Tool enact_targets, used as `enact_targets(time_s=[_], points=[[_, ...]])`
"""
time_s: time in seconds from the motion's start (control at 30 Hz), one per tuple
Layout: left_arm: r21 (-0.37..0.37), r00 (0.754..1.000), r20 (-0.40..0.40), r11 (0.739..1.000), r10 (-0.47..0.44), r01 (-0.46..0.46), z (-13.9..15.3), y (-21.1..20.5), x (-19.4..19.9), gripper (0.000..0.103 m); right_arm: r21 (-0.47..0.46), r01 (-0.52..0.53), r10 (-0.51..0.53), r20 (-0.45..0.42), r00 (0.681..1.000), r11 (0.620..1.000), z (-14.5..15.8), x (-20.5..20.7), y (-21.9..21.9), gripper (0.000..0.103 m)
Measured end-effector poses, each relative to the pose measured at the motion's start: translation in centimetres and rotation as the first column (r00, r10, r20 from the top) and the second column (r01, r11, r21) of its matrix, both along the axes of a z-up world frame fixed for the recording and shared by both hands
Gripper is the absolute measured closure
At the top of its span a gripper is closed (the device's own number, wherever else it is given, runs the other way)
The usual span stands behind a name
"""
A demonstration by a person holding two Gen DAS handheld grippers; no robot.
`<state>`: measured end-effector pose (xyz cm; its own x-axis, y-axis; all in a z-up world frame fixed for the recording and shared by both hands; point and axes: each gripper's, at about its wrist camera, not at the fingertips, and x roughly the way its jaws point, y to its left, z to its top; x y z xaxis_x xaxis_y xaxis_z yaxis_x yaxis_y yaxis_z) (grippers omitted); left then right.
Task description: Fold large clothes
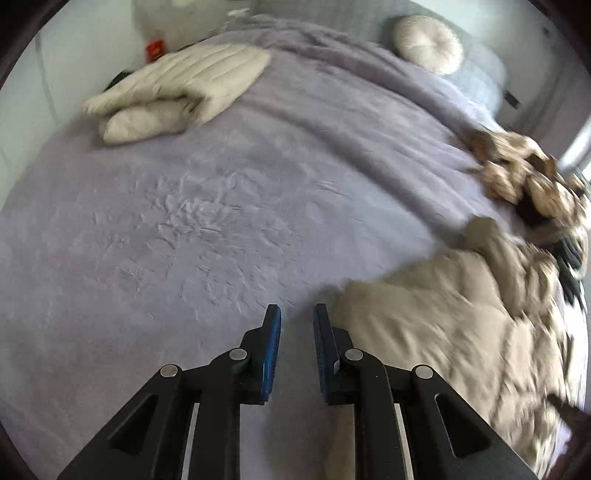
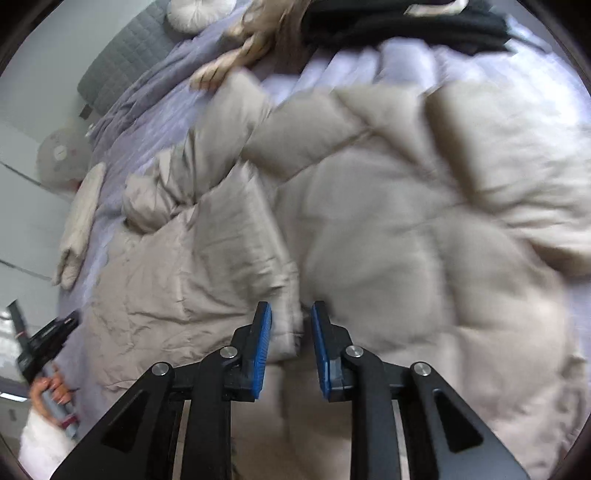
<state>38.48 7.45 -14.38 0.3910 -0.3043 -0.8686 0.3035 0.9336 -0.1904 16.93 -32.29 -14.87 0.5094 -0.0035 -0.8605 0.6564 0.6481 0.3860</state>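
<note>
A large beige puffer coat (image 2: 369,229) lies spread on the lavender bed cover (image 2: 155,103), one sleeve (image 2: 192,166) bent toward the upper left. My right gripper (image 2: 291,314) hangs over the coat's front edge, open, with a fold of fabric showing in the gap and the blue pads (image 2: 264,332) not pressing it. In the left wrist view the same coat (image 1: 443,332) fills the lower right. My left gripper (image 1: 297,317) is open by a narrow gap over bare cover, just left of the coat's edge. A hand (image 2: 48,391) holds the left gripper (image 2: 70,321) at the lower left.
A folded beige quilted garment (image 1: 177,88) lies at the far left of the bed (image 1: 221,203). A round cushion (image 1: 428,42) rests by the grey headboard (image 1: 484,74). A heap of patterned and dark clothes (image 1: 532,184) sits at the right edge, with black garments (image 2: 406,22) beyond the coat.
</note>
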Motion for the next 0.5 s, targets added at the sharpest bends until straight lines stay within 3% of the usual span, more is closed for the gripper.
enact_targets(time_s=[0.07, 0.13, 0.2, 0.27, 0.3, 0.37, 0.5], points=[[0.011, 0.998, 0.007, 0.998, -0.063, 0.063, 0.5, -1.0, -1.8, 0.084, -0.001, -0.015, 0.015, 0.04, 0.999, 1.0, 1.2, -1.5, 0.2, 0.083], [0.018, 0.993, -0.019, 0.993, -0.119, 0.119, -0.3, -2.6, -3.6, 0.083, -0.011, -0.083, 0.084, 0.064, 0.994, 0.996, 1.9, -0.3, 1.0, 0.086], [0.061, 0.988, -0.041, 0.986, -0.151, 0.153, -1.6, -4.1, -4.9, 0.083, -0.044, -0.14, 0.142, 0.033, 0.989, 0.989, 1.5, 1.8, 2.0, 0.086], [0.162, 0.988, -0.038, 0.974, -0.153, 0.157, -4.1, -5.3, -6.0, 0.083, -0.036, -0.168, 0.168, -0.023, 0.986, 0.985, 0.0, 1.9, 2.1, 0.086], [0.165, 0.989, -0.039, 0.975, -0.145, 0.15, -4.9, -5.3, -6.2, 0.083, -0.017, -0.173, 0.172, -0.071, 0.983, 0.985, -1.5, 2.1, 2.3, 0.088], [0.138, 0.991, -0.04, 0.982, -0.128, 0.133, -5.7, -4.8, -6.1, 0.083, 0.004, -0.159, 0.159, -0.056, 0.986, 0.987, -3.1, 1.5, 2.2, 0.09], [0.158, 0.99, -0.047, 0.978, -0.134, 0.139, -5.7, -4.9, -5.4, 0.083, -0.002, -0.127, 0.126, -0.062, 0.99, 0.992, -2.2, 0.4, 1.5, 0.09]])
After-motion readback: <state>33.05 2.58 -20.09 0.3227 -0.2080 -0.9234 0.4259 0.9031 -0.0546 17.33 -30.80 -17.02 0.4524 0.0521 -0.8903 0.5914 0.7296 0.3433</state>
